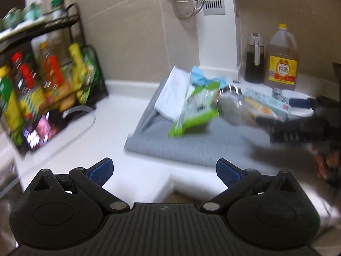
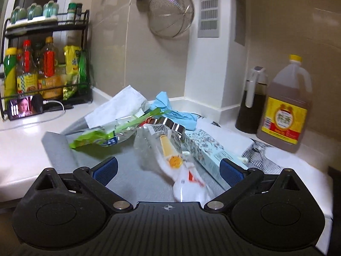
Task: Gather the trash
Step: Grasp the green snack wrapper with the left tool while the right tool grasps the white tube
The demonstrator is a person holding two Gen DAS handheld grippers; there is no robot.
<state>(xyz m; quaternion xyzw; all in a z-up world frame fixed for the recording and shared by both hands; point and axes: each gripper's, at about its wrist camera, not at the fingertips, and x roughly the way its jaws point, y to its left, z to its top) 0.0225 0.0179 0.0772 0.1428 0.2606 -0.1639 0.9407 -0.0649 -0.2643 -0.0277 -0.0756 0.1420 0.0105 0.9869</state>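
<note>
Both grippers, left gripper [image 1: 164,171] and right gripper [image 2: 168,168], hold their fingers wide apart, empty. Crumpled wrappers [image 2: 102,136] and a pale blue carton [image 2: 210,149] litter the grey ribbed mat [image 1: 191,147] on the white surface [image 1: 110,128]; left view blurs labels, mat's right side hidden.

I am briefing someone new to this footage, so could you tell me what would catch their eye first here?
A heap of trash sits on a grey mat: a green wrapper, a blue glove and a clear plastic bag. Behind right stands a yellow-capped jug; far left, a rack of bottles.
</note>
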